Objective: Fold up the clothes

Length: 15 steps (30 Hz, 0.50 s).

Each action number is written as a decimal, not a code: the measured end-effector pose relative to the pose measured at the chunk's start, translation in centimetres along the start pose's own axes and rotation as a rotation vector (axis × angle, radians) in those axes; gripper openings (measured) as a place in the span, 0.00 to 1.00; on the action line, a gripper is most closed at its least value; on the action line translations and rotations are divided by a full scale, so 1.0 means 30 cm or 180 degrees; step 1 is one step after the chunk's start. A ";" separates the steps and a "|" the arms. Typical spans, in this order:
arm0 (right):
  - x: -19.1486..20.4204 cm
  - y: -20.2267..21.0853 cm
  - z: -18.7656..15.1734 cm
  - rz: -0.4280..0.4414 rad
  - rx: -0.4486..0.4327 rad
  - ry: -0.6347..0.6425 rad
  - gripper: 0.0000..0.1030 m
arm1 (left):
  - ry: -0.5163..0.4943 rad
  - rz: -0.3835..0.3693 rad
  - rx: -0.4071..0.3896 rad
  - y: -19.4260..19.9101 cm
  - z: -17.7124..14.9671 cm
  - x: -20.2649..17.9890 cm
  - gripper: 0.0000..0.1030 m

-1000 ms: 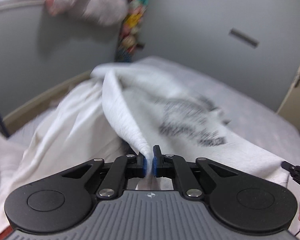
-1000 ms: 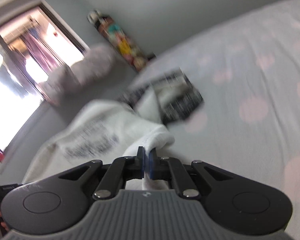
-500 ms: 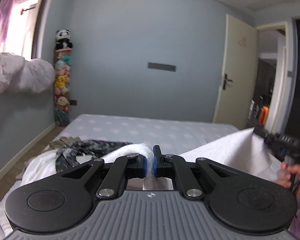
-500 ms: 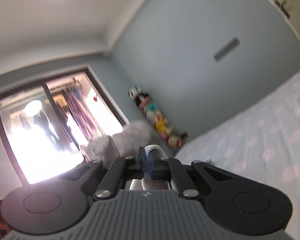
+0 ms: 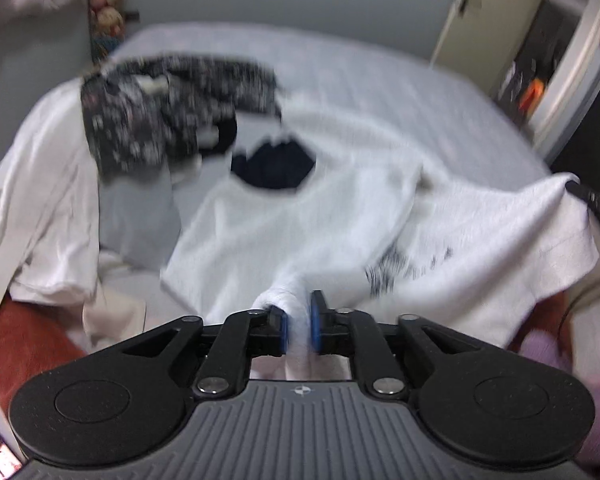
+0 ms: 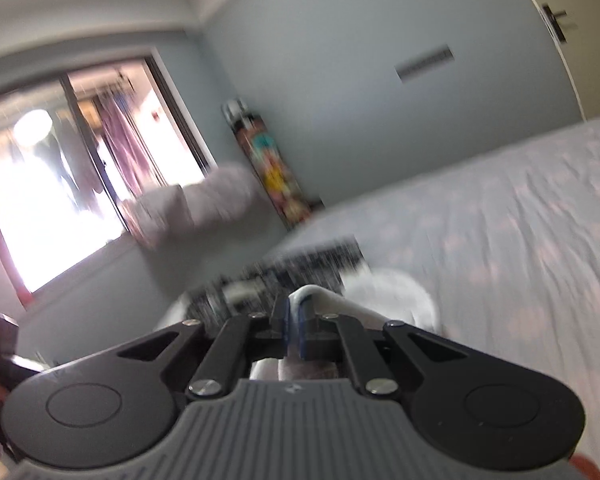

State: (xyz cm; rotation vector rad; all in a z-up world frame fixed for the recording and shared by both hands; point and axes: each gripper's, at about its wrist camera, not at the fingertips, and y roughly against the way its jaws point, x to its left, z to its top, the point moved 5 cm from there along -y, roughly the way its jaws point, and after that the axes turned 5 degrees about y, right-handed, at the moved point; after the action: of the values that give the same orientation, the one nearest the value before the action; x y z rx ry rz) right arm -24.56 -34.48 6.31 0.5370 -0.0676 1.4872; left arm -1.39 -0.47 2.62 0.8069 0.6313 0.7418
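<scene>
- While we hold the white T-shirt (image 5: 300, 216) by two points, the left hand-held gripper (image 5: 298, 328) has a bunched edge of it between its blue pads; its jaws have just been opening a little, yet the cloth fills the gap and looks pinched.
- Our right hand-held gripper (image 6: 294, 326) is nearly shut on a thin fold of the same shirt, raised above the bed (image 6: 520, 220).
- Beyond the left gripper, the shirt spreads across the bed, its dark neck opening facing up.
- Farther off lies a dark patterned garment (image 5: 156, 112), partly on other pale clothes (image 5: 40, 200).
- We judge this to be the laying-out step; next we should lower both corners flat and taut before folding.
</scene>
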 end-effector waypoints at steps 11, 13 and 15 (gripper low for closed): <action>-0.141 -0.057 -0.096 -0.0779 0.0495 0.0145 0.43 | -0.0203 0.0350 0.0091 -0.046 -0.029 0.034 0.56; -0.149 -0.091 -0.081 -0.0797 0.0523 0.0155 0.43 | -0.0199 0.0333 0.0070 -0.078 -0.014 0.041 0.56; -0.139 -0.134 -0.066 -0.0801 0.0537 0.0213 0.44 | -0.0202 0.0334 0.0049 -0.125 0.013 0.045 0.56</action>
State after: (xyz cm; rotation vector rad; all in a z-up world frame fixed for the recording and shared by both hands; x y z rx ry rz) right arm -21.70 -37.56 1.84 0.6078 0.1740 1.2695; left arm 0.95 -1.34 -0.51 0.8795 0.5413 0.8042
